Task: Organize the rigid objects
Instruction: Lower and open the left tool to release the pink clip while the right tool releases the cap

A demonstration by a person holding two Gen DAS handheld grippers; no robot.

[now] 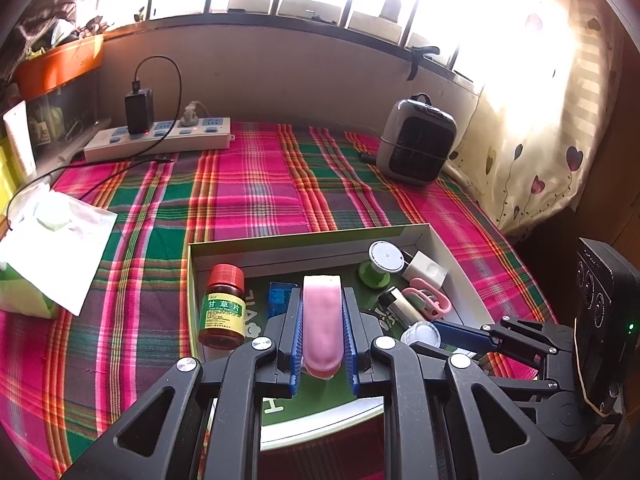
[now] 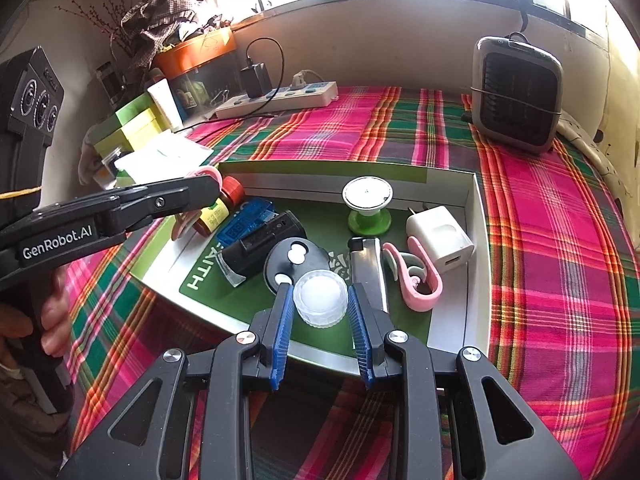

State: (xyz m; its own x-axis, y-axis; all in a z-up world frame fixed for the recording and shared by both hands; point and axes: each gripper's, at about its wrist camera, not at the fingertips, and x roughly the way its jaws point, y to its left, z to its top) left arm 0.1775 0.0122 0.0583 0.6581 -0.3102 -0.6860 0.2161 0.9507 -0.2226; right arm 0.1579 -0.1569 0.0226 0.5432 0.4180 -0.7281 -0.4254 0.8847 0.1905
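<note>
Two grippers are gripping: left gripper [image 1: 322, 334] clamping a pink tube [image 1: 321, 322], right gripper [image 2: 320, 312] pinching a clear cap [image 2: 320, 298] over the box [image 2: 478, 216].

Two close downward views, shared tray [image 1: 192, 264]

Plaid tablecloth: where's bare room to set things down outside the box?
The pink-green plaid tablecloth is bare between the white power strip, the grey fan heater and the shallow white cardboard box. Also bare right of the box. Crowded: inside the box, and by the white tissue pack.
</note>
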